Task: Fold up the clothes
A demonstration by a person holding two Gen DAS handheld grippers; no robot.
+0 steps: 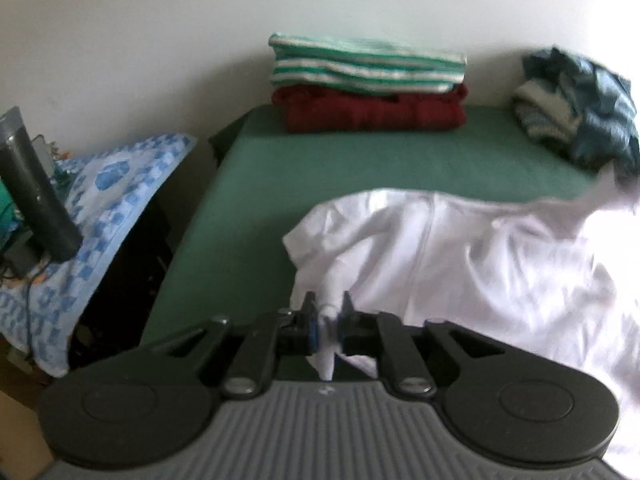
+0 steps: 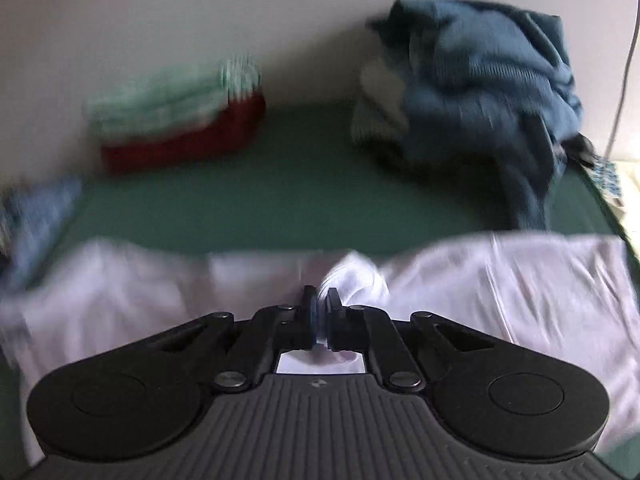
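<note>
Both grippers are clamped onto the same white shirt [image 1: 460,248]: the left gripper [image 1: 329,307] pinches a bunched bit of fabric, and the right gripper [image 2: 320,300] is squeezed tight on a fold. The shirt's spread rumpled across the near side of the green surface [image 1: 320,160]. Farther back against the wall sit a folded striped top [image 1: 366,64] on a folded red one [image 1: 374,112], with a crumpled blue pile [image 2: 480,92] off to the right.
</note>
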